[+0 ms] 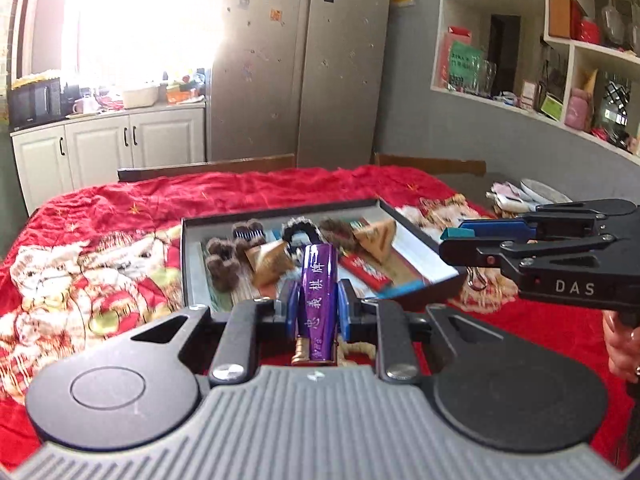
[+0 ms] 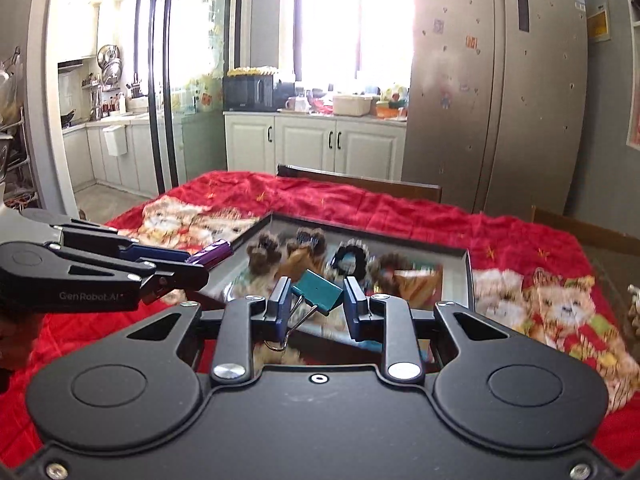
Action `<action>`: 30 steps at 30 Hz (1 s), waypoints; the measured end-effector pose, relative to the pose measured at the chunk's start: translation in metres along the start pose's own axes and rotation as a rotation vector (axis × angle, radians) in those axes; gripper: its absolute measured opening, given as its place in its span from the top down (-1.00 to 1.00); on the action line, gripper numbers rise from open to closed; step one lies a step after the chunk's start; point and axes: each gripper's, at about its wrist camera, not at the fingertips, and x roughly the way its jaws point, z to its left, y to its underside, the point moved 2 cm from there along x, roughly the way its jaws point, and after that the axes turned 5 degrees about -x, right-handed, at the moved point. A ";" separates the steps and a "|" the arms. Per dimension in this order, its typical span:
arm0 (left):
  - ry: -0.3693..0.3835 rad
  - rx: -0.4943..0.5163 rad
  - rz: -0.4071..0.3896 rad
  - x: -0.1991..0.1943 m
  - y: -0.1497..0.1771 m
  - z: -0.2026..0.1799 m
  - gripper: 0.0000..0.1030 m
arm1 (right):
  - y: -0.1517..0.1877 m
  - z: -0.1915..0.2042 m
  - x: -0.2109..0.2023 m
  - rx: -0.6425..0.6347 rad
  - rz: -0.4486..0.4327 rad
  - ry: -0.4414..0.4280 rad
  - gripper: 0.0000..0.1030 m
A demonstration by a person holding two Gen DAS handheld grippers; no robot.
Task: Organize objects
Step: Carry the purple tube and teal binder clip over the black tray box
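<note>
My left gripper point(image 1: 319, 304) is shut on a purple lighter point(image 1: 319, 288) with white characters, held lengthwise above the red cloth just before the box. In the right wrist view that lighter point(image 2: 210, 254) juts from the left gripper point(image 2: 192, 260) at the left. My right gripper point(image 2: 317, 300) is shut on a teal binder clip point(image 2: 318, 289), whose wire handles hang toward the left finger. In the left wrist view the right gripper point(image 1: 456, 236) shows at the right edge, teal clip point(image 1: 460, 234) at its tip. A shallow dark box point(image 1: 416, 224) holds furry brown hair clips, a black scrunchie and packets.
The table is covered by a red cloth point(image 1: 120, 220) printed with cats. Dark chair backs point(image 1: 208, 168) stand at the far edge. A plate and papers point(image 1: 532, 194) lie at the far right. A hand point(image 1: 620, 344) grips the right tool. Fridge and cabinets stand behind.
</note>
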 end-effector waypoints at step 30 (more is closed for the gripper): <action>-0.086 -0.080 0.019 0.092 -0.024 0.032 0.54 | -0.011 -0.050 0.151 0.128 0.045 0.032 0.49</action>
